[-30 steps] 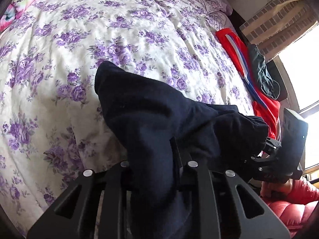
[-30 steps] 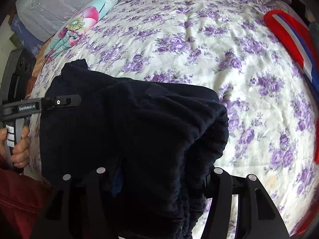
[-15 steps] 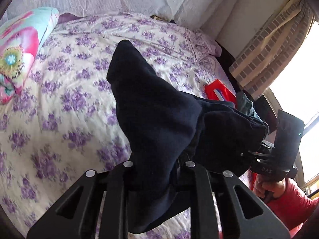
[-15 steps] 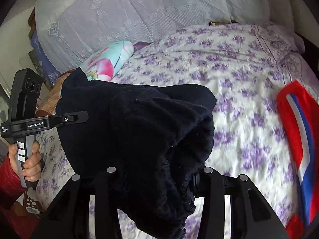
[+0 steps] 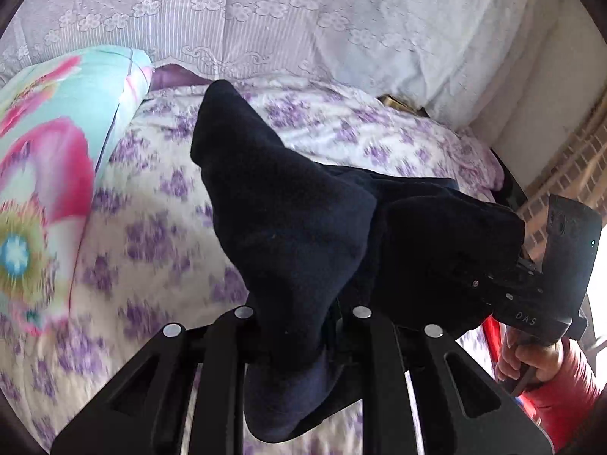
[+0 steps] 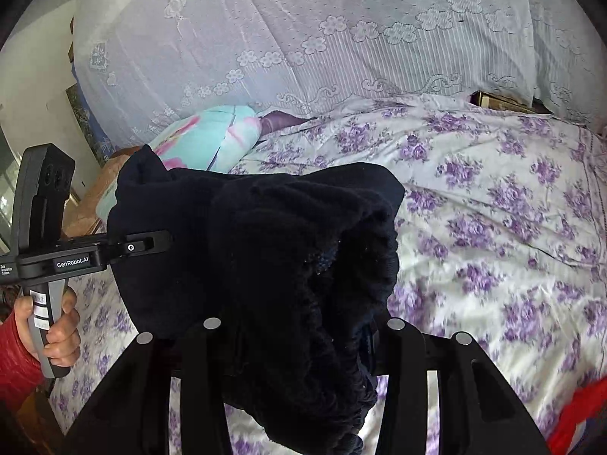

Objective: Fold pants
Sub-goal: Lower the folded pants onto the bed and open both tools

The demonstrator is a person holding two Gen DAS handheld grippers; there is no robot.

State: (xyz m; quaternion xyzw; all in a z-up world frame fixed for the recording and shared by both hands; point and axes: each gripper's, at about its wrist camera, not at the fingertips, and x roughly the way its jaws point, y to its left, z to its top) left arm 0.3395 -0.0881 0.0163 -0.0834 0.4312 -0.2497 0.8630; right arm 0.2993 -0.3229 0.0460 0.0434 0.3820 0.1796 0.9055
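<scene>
**Pants lifted clear of the bed, held between both grippers**

Over the last second the view swings from the floral bedspread up toward the lace-covered headboard: both grippers have risen, carrying the pants off the bedspread. That likely means a lift and shake-out before laying them flat to fold.

The bedspread is thin, wrinkled cotton with purple blooms. Above it, the pants are thick, dark navy fleece, bunched, with a ribbed elastic waistband. The left gripper pinches one edge; the right gripper clamps the gathered waistband beside it.
</scene>
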